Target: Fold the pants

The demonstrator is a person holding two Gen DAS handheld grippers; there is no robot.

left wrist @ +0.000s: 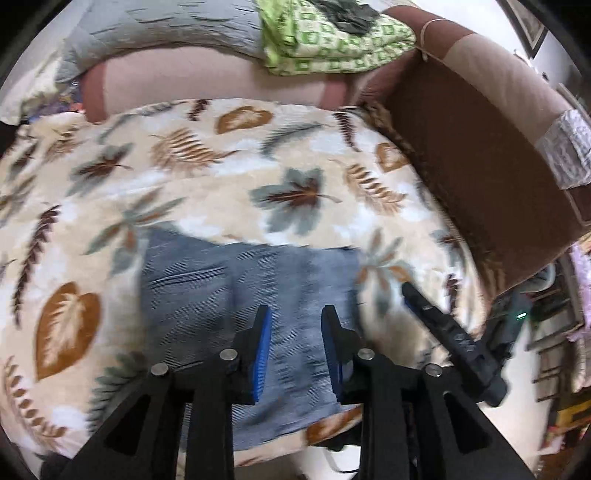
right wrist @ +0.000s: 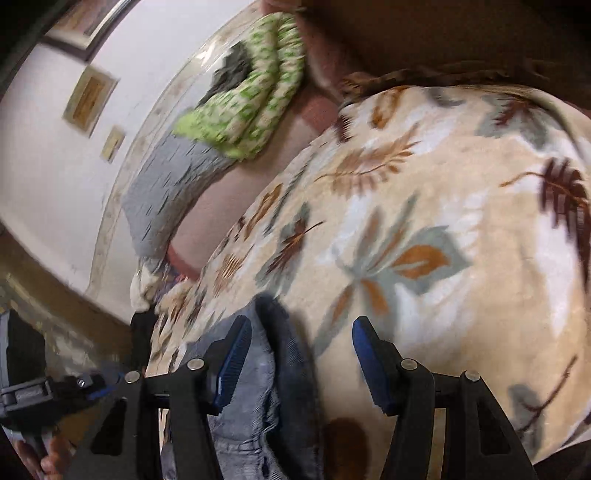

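Left wrist view: the left gripper (left wrist: 296, 332) is hovering with its 2 blue-padded jaws parted and empty over blue jeans (left wrist: 236, 291), which are lying as a compact, roughly rectangular bundle near the front edge of a leaf-print blanket (left wrist: 207, 177). The folding is judged to be largely done, with perhaps a final fold or smoothing left. The right gripper (left wrist: 443, 325) is reaching in just beside the jeans' right edge. Behind the blanket, a brown sofa arm (left wrist: 476, 166), a grey quilted cover (left wrist: 166, 26) and a green patterned cloth (left wrist: 332, 40) are filling the background.

Right wrist view: the right gripper (right wrist: 301, 363) is standing open, gripping nothing, with a thick dark edge of the jeans (right wrist: 284, 369) rising between its jaws and the leaf-print blanket (right wrist: 461, 206) spreading beyond. Motion blur is softening the detail. Framed pictures (right wrist: 88, 98) are hanging on a white wall (right wrist: 40, 177) at the left, and the green patterned cloth (right wrist: 251, 99) is sitting on the sofa back.
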